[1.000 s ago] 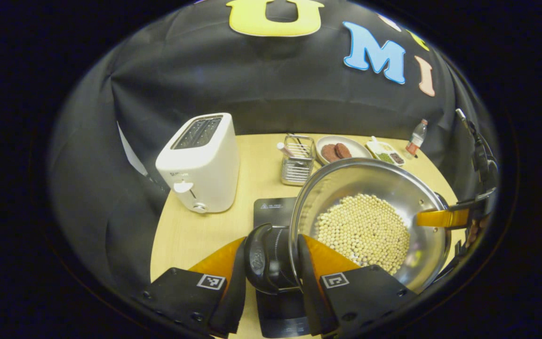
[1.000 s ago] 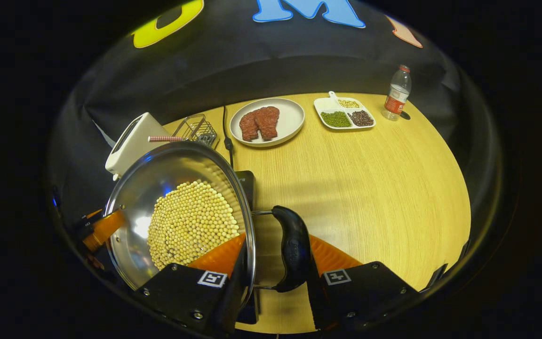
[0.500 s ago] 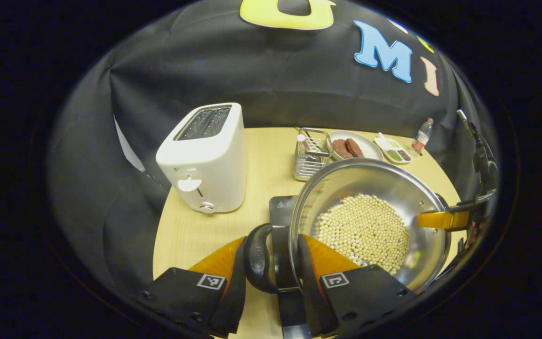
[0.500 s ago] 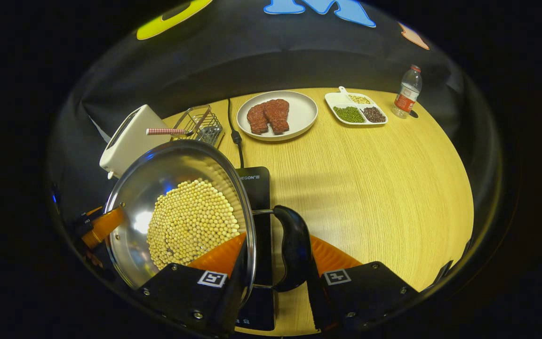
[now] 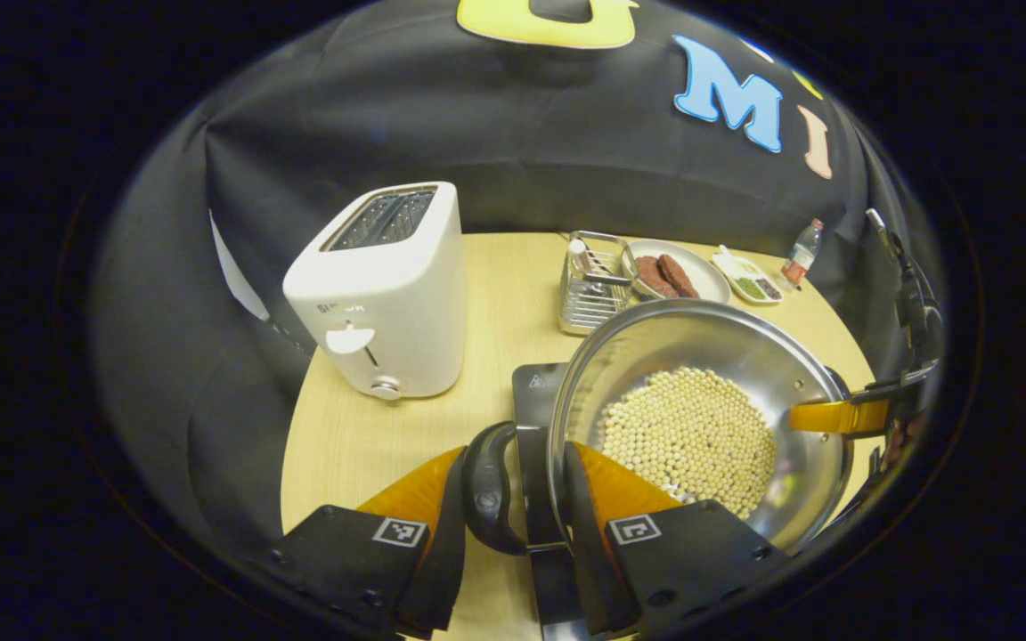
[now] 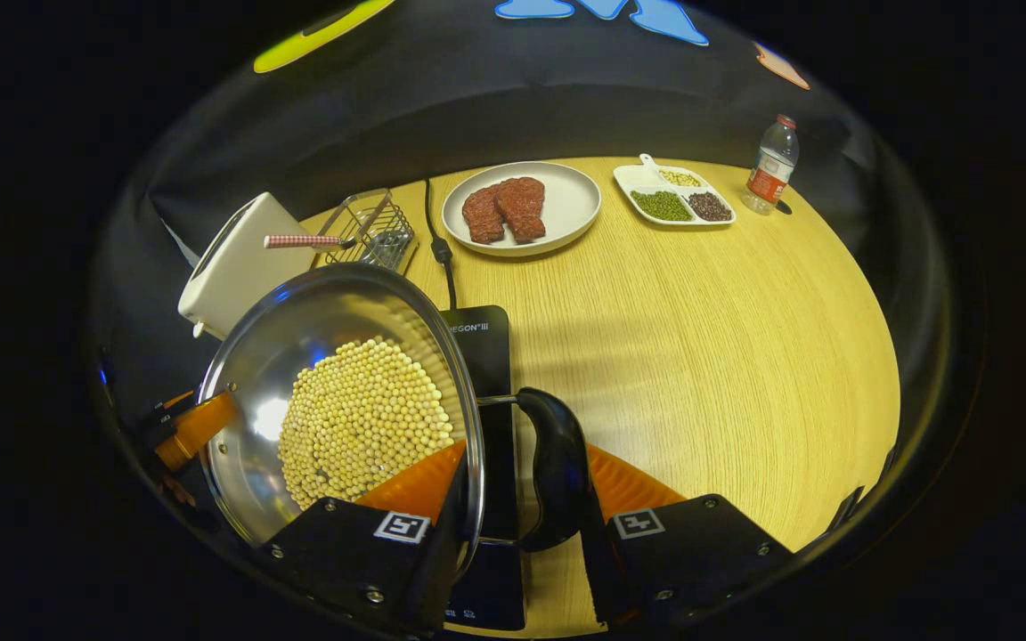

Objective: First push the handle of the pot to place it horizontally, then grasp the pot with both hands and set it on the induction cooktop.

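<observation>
A steel pot (image 5: pixel 700 356) full of pale beans hangs just above the black induction cooktop (image 5: pixel 533 388). My left gripper (image 5: pixel 513 499) is shut on its black side handle (image 5: pixel 486 485), one finger outside the handle and the other inside the rim. In the right gripper view the pot (image 6: pixel 299 338) sits at the lower left over the cooktop (image 6: pixel 482 343). My right gripper (image 6: pixel 522 490) is shut the same way on the opposite black handle (image 6: pixel 556 463). Each view shows the other gripper's finger at the pot's far rim.
A white toaster (image 5: pixel 379 294) stands left of the cooktop, with a wire basket (image 5: pixel 591 289) behind it. Farther back lie a plate of meat (image 6: pixel 522 206), a divided dish (image 6: pixel 673 198) and a bottle (image 6: pixel 771 165). The cooktop's cord (image 6: pixel 437 249) runs to the back wall.
Both grippers have carried the pot a little forward, toward the toaster and basket. More of the cooktop lies under the pot. The grip on both handles is unchanged.
</observation>
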Tool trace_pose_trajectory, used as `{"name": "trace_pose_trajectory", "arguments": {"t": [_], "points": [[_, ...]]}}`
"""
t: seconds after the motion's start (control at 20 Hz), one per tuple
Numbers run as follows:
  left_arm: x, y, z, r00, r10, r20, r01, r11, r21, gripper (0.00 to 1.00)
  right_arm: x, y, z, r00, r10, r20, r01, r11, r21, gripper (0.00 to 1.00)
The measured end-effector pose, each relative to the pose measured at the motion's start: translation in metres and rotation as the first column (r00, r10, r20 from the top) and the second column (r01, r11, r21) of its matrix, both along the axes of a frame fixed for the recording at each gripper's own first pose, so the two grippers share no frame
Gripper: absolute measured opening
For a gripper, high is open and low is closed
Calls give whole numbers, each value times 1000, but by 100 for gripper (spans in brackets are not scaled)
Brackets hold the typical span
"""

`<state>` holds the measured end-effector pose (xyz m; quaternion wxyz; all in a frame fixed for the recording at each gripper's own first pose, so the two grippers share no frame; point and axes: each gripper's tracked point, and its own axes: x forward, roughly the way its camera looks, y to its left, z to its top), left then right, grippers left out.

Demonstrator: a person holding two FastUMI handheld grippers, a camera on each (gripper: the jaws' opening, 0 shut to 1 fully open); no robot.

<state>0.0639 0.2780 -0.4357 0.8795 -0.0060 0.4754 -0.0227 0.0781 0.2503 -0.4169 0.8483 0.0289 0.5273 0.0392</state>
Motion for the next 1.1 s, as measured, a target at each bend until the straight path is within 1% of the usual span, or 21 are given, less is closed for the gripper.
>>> {"name": "trace_pose_trajectory", "arguments": {"t": [0.2, 0.25, 0.3, 0.4, 0.45, 0.5, 0.55, 0.6, 0.7, 0.75, 0.8, 0.85, 0.9, 1.0, 1.05, 1.1], "points": [[-4, 2, -2, 1000, 9, 3, -9, 1000, -11, 57, -2, 1, -2, 1000, -5, 1, 5, 1000, 3, 60], [-3, 2, -1, 1000, 5, 13, -5, 1000, -13, 60, -3, 1, -3, 1000, -9, 0, 9, 1000, 6, 60], [-2, 3, -1, 1000, 3, 22, -3, 1000, -13, 57, -3, 2, -4, 1000, -13, 3, 13, 1000, 13, 60], [-3, 4, 1, 1000, 2, 29, -1, 1000, -13, 61, -3, 2, -4, 1000, -20, 12, 20, 1000, 19, 60], [-2, 4, 3, 999, 3, 38, -2, 1000, -14, 59, -3, 3, -5, 1000, -18, 13, 18, 1000, 17, 60], [-4, 4, 4, 999, 4, 38, -4, 1000, -16, 59, -2, 2, -5, 1000, -18, 17, 17, 1000, 19, 60], [-4, 5, 5, 999, 8, 42, -7, 1000, -18, 60, -2, 3, -5, 1000, -17, 20, 17, 1000, 23, 60], [-5, 6, 6, 999, 10, 43, -9, 1000, -19, 63, -2, 3, -4, 1000, -15, 24, 14, 1000, 28, 60], [-4, 6, 5, 999, 14, 47, -13, 1000, -19, 65, -1, 3, -5, 999, -9, 31, 8, 1000, 28, 60], [-5, 5, 4, 999, 16, 46, -15, 1000, -19, 65, 0, 4, -5, 999, -8, 33, 7, 1000, 29, 60], [-6, 5, 4, 999, 18, 47, -17, 1000, -20, 62, 1, 4, -5, 999, -5, 35, 4, 1000, 29, 60], [-6, 5, 5, 999, 25, 46, -24, 999, -24, 63, 0, 5, -5, 999, 4, 35, -5, 1000, 25, 60], [-6, 6, 5, 998, 36, 53, -34, 999, -34, 67, 1, 3, -4, 999, 18, 42, -18, 1000, 3, 61], [-6, 10, 9, 996, 69, 61, -66, 996, -53, 67, 3, -2, 1, 997, 41, 68, -39, 999, -25, 71], [-7, 15, 11, 994, 92, 65, -89, 995, -51, 87, 5, 0, 4, 995, 44, 84, -43, 999, -12, 78], [-10, 18, 14, 992, 109, 68, -105, 993, -60, 89, 6, -1, 9, 994, 43, 100, -43, 999, -5, 81]]}}
